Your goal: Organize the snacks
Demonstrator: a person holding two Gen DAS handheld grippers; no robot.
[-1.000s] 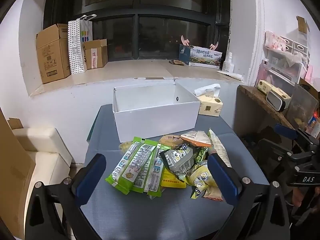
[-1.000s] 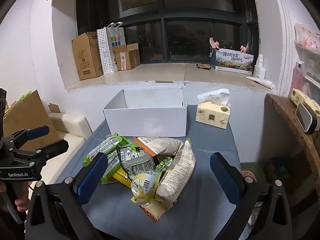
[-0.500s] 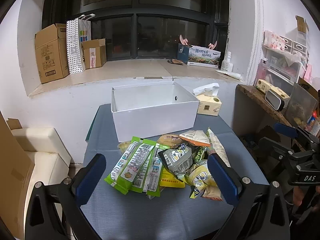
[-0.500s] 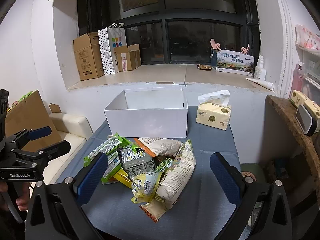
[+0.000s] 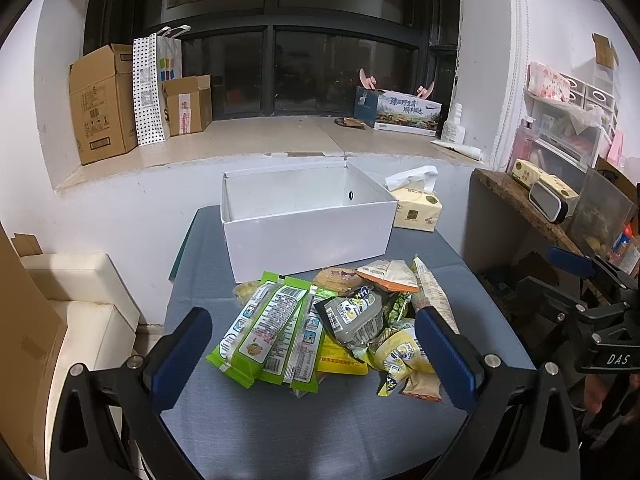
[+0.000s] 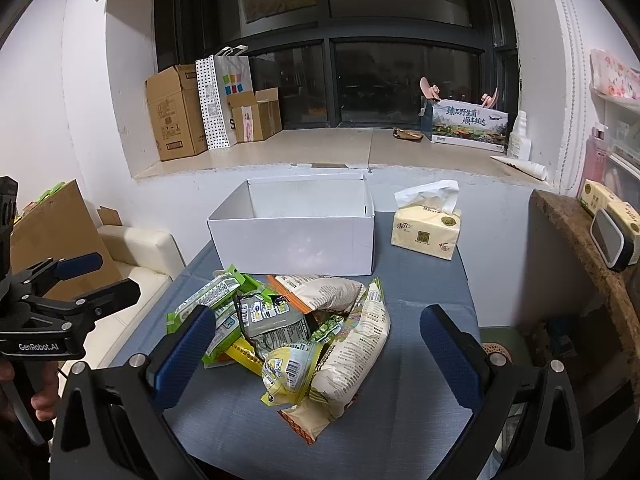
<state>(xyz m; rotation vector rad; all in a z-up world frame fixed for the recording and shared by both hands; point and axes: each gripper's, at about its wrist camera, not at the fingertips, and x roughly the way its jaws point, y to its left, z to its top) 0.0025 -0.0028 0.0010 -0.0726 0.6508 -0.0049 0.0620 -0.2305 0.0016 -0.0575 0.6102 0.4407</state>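
Note:
A pile of snack packets lies on the grey-blue table (image 5: 280,432): green packets (image 5: 268,332), a grey packet (image 5: 352,320), a yellow round packet (image 5: 402,358), and a long beige bag (image 6: 354,354). An open, empty white box (image 5: 308,224) stands behind the pile; it also shows in the right wrist view (image 6: 296,236). My left gripper (image 5: 316,354) is open and empty, held above the pile's near side. My right gripper (image 6: 316,354) is open and empty, also over the pile. Each gripper shows at the edge of the other's view.
A tissue pack (image 6: 426,228) stands right of the box. Cardboard boxes (image 5: 104,100) and a dotted paper bag (image 5: 154,88) stand on the window ledge. A wooden side shelf (image 5: 520,200) with items is at right. A cream seat (image 5: 80,308) is at left.
Both grippers have eased slightly toward the pile; the view shifts a little. Nothing on the table has moved.

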